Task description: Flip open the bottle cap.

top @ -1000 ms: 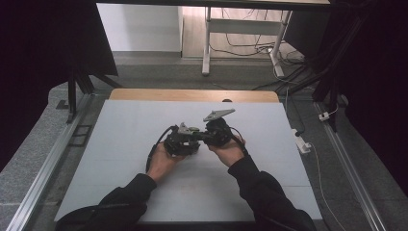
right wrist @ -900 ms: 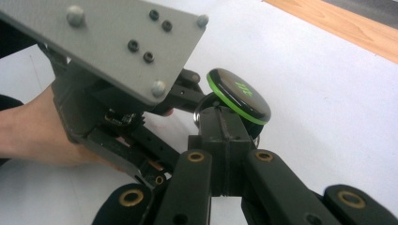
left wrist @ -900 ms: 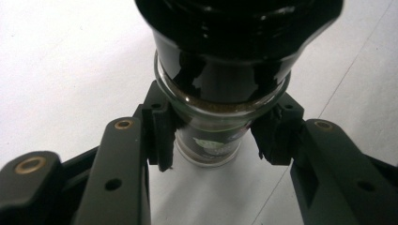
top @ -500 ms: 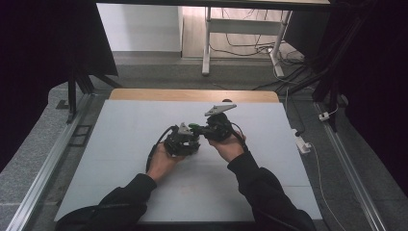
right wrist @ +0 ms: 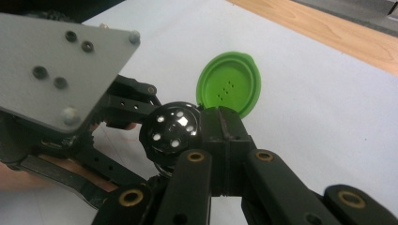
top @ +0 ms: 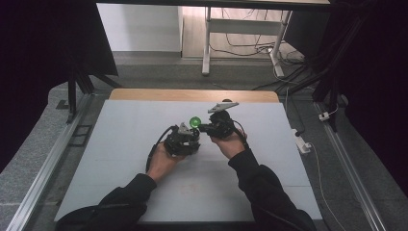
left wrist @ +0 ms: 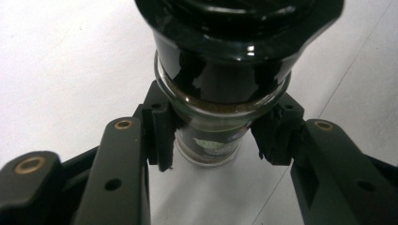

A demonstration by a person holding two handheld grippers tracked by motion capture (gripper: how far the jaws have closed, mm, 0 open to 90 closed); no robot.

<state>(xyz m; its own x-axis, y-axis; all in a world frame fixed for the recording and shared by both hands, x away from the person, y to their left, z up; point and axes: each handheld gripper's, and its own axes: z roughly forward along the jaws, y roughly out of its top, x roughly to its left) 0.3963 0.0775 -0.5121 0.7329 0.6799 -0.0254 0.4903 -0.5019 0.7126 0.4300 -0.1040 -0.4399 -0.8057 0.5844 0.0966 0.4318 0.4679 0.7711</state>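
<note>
Centre of white table (top: pixel 120 159), high view: left gripper (top: pixel 185 139) and right gripper (top: pixel 211 127) side by side, nearly touching, each carried in one hand, dark sleeves entering from below.

Left gripper view: left gripper (left wrist: pixel 213 140) clamped on a dark glass spice jar (left wrist: pixel 220 93), pads (left wrist: pixel 162 136) pressing its neck from both sides just below the black cap; brownish contents visible through the glass; white table surface behind.

Right gripper view: right gripper (right wrist: pixel 223 136) with pads pressed together, nothing pinched between them, tips lying against the rim of the jar's black perforated top (right wrist: pixel 171 129). Green flip lid (right wrist: pixel 230 84) swung open and upright behind that top, underside with small raised dots facing the camera. Left gripper's grey three-cornered plate (right wrist: pixel 61 65) and black linkage crowding the left of this view and hiding the jar body.

High view: green flip lid (top: pixel 195 122) showing as a bright spot between the two grippers, jar below it covered by the left gripper. Wooden strip (top: pixel 192 95) along the far table edge. Beyond it, legs of a white frame (top: pixel 207 43) and loose cables (top: pixel 250 45) on the floor. Metal rail (top: pixel 45 163) along the left side; white power strip (top: pixel 302 143) on the floor at the right, well apart from the hands.
</note>
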